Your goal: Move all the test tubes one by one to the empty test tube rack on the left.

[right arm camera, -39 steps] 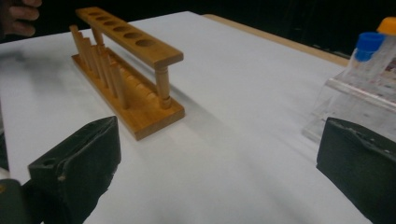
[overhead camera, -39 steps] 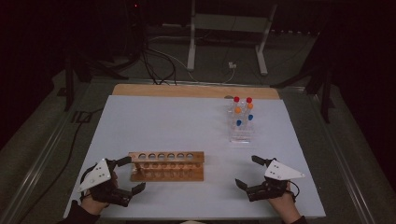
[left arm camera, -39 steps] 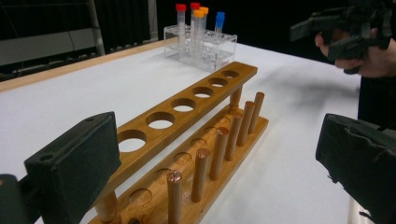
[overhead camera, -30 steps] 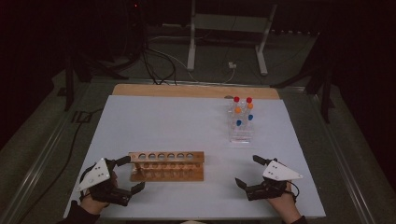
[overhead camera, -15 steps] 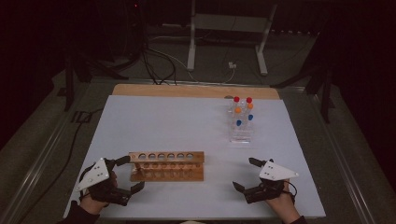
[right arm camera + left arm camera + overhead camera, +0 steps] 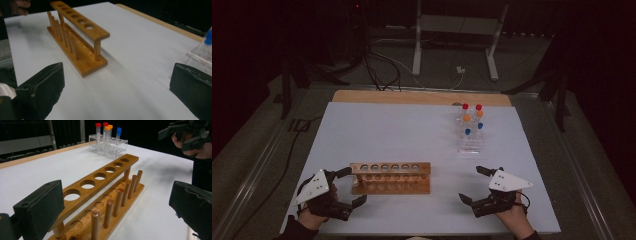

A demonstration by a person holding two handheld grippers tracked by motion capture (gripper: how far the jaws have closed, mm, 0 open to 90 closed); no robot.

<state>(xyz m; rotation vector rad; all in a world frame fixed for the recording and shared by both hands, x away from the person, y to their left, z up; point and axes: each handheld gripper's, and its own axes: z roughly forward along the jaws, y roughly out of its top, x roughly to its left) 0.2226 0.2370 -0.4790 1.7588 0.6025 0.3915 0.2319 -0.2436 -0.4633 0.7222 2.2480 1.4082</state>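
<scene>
Left gripper (image 6: 346, 187) low at near-left corner of white table (image 6: 387, 130), jaws spread wide, nothing between them; one jaw tip just beside left end of wooden rack (image 6: 391, 178), contact not clear. Near table edge close behind the hand. Rack lying parallel to near edge, left of centre, top bar with six empty holes, row of pegs along base (image 6: 117, 201). Bare white surface beyond rack, all the way to wooden strip (image 6: 422, 97) at far edge. Clear tube stand (image 6: 469, 135) right of centre toward far side, holding capped tubes, red, orange, blue (image 6: 108, 135). Right gripper (image 6: 475, 186) near-right, jaws spread, empty, well apart from rack's right end; open surface between. Right table edge near.
</scene>
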